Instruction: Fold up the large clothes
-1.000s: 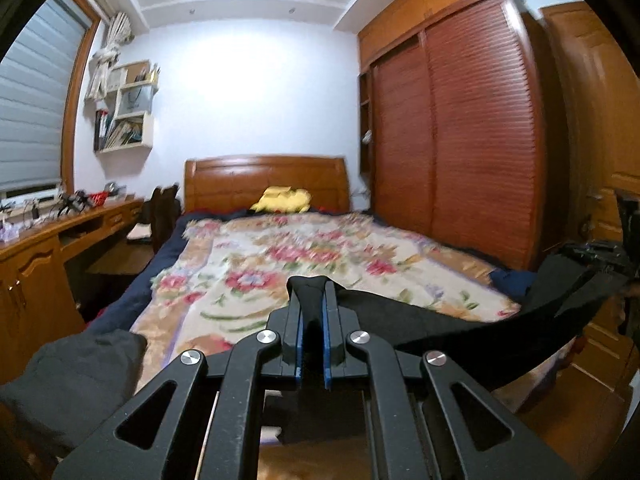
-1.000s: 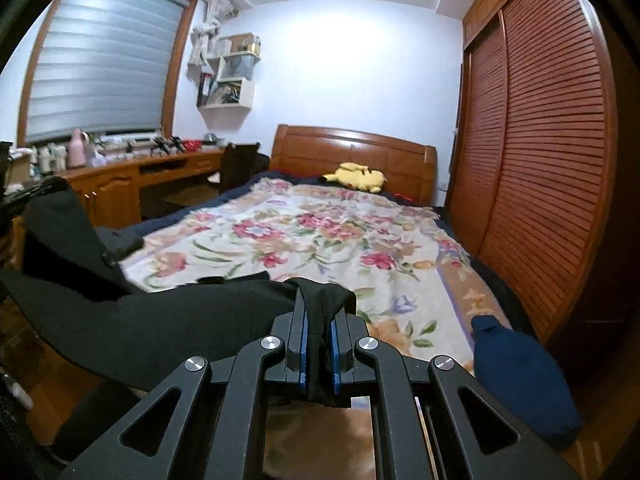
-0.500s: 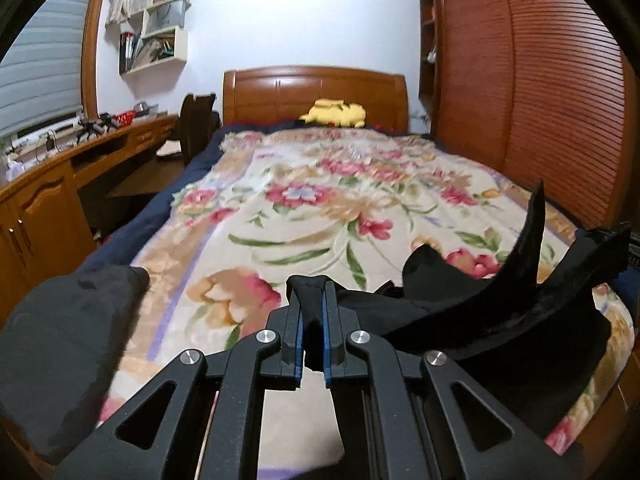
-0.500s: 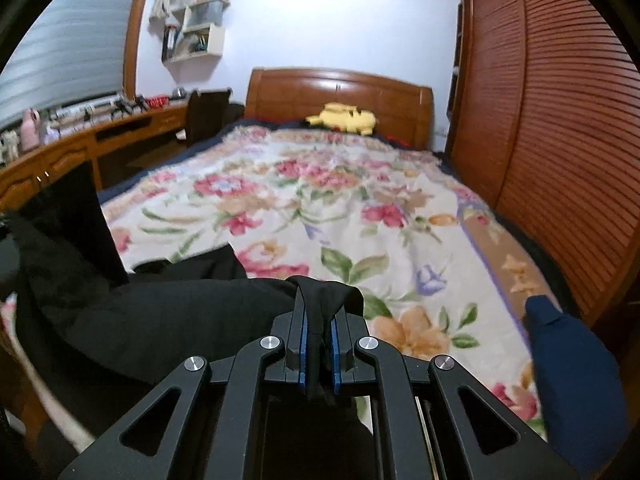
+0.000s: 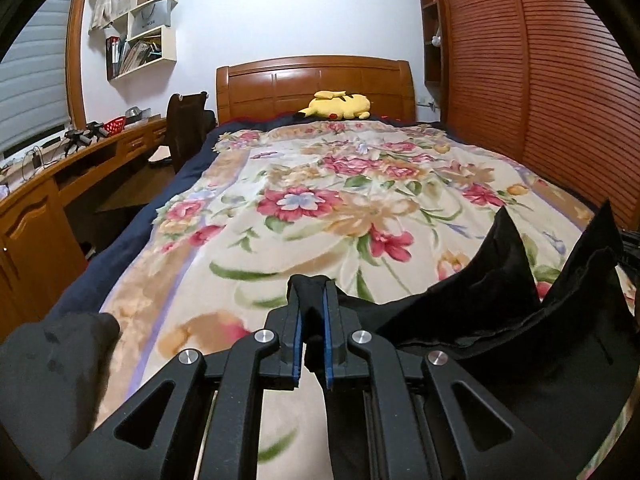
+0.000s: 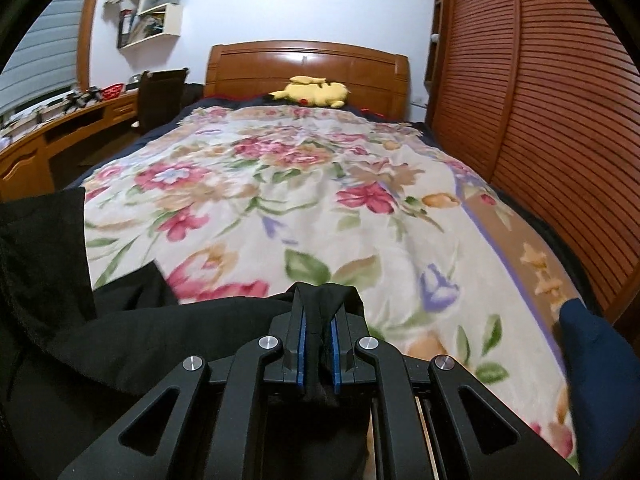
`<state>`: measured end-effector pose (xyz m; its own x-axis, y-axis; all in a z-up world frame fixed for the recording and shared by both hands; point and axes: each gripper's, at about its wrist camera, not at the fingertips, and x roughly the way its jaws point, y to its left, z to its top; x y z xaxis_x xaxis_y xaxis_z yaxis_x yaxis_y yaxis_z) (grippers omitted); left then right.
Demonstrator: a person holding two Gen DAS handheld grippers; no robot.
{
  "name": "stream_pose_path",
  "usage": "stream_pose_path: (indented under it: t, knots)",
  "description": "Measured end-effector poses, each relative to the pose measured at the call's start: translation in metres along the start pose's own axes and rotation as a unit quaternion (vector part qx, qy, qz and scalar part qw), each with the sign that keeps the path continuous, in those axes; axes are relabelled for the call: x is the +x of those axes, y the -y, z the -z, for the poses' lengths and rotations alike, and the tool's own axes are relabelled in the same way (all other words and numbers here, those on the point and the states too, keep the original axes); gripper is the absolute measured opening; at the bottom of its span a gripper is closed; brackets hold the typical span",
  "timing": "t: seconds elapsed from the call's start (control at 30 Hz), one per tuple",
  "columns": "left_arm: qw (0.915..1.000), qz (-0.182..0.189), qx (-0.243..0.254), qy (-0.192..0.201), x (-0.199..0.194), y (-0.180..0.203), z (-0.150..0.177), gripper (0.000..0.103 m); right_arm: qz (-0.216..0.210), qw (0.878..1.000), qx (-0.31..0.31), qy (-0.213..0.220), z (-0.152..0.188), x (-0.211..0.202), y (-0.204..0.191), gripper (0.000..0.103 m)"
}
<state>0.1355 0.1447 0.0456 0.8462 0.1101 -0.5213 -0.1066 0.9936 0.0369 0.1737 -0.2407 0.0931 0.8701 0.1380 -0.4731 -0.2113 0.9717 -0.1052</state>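
Observation:
A large black garment (image 5: 500, 304) stretches between my two grippers, low over the foot of the floral bed cover (image 5: 320, 208). My left gripper (image 5: 311, 292) is shut on one bunched edge of it; the cloth runs off to the right and stands up in two peaks. My right gripper (image 6: 319, 300) is shut on another bunched edge of the black garment (image 6: 140, 336), which spreads to the left. The floral bed cover (image 6: 320, 184) lies beyond it.
A dark grey garment (image 5: 48, 368) lies at the bed's near left corner. A navy garment (image 6: 596, 380) lies at the near right edge. A yellow plush toy (image 5: 340, 105) sits by the headboard. A wooden desk (image 5: 36, 196) and chair (image 5: 186, 128) stand left, a slatted wardrobe (image 5: 540, 80) right.
Both grippers moved forward and down over the bed with the black garment, from beyond the foot of the bed to low above the cover. The garment went from taut to slack.

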Motion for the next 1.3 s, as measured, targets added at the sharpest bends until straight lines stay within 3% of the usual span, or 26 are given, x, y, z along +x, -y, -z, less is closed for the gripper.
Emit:
stream_pose_path:
  t: [0.1,0.2,0.27,0.3,0.37,0.47,0.73,1.3]
  knots:
    - [0.9996,0.013,-0.002,-0.024,0.012,-0.001,0.001,0.013,0.008,1.0,0.007,-0.013,-0.006,0.023,-0.006,0.012]
    - [0.9997,0.014,0.006,-0.02,0.007,0.0,0.008,0.031,0.001,0.999,0.049,-0.017,0.0,0.031,-0.005,0.032]
    - [0.9997,0.023,0.001,-0.01,-0.003,-0.002,0.013,0.052,0.015,0.998,0.053,0.002,0.003,0.023,-0.006,0.056]
    - [0.9995,0.029,-0.001,-0.012,-0.005,-0.003,0.015,0.057,0.027,0.999,0.045,0.01,0.005,0.021,-0.006,0.061]
    - [0.9988,0.044,-0.002,-0.019,-0.014,-0.004,0.022,0.079,0.058,0.998,0.018,0.01,0.011,0.017,-0.01,0.066]
    - [0.9985,0.051,0.003,-0.02,-0.028,-0.004,0.03,0.08,0.043,0.999,0.002,-0.012,0.019,0.01,-0.012,0.066]
    - [0.9979,0.064,-0.008,-0.011,-0.07,-0.005,0.055,0.08,0.013,0.999,-0.031,-0.008,0.038,-0.042,-0.013,0.066]
    - [0.9942,0.092,0.035,-0.043,-0.107,0.035,0.131,0.08,-0.097,0.994,-0.049,-0.03,0.1,-0.115,-0.049,0.063]
